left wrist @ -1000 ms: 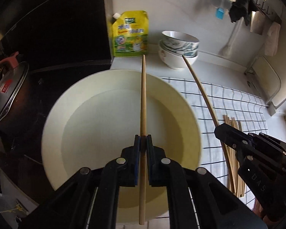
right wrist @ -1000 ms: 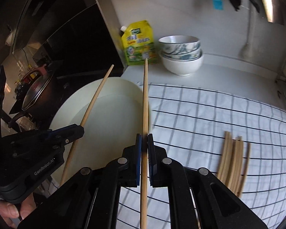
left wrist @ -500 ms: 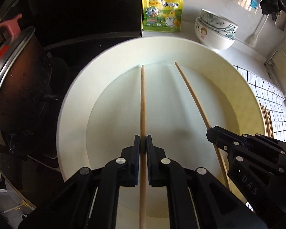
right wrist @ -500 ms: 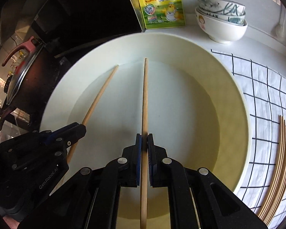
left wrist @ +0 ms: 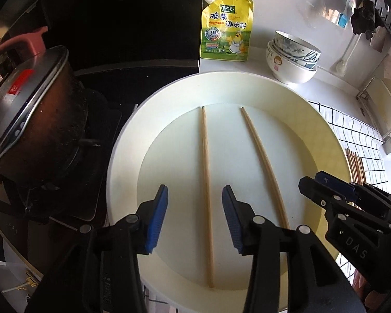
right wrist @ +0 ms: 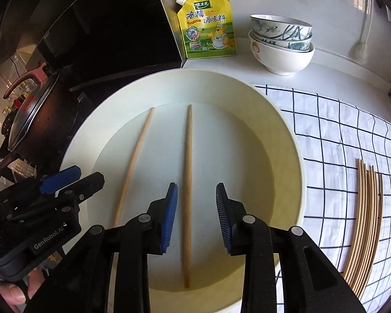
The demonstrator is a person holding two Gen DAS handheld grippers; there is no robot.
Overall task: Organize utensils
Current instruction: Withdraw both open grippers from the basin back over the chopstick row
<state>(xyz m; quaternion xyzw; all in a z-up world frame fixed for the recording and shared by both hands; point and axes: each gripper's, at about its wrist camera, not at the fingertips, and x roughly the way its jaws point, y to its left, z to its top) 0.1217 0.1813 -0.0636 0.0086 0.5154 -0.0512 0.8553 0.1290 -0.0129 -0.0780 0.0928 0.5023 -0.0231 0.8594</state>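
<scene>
Two wooden chopsticks lie side by side in a wide cream plate. My left gripper hovers low over the left chopstick, jaws opening, blue pads clear of the stick between them. My right gripper is likewise opening over the right chopstick, not touching it. Each view shows the other gripper beside it: the right gripper by the right chopstick, the left gripper by the left chopstick. A bundle of several chopsticks lies on the checked cloth to the right.
A yellow seasoning pouch leans on the wall behind the plate, with stacked bowls to its right. A lidded dark pot sits on the black stove left of the plate. A person's fingers hold the left gripper.
Both grippers came lower over the plate with a chopstick each, then opened. The two chopsticks now lie loose in the plate.
</scene>
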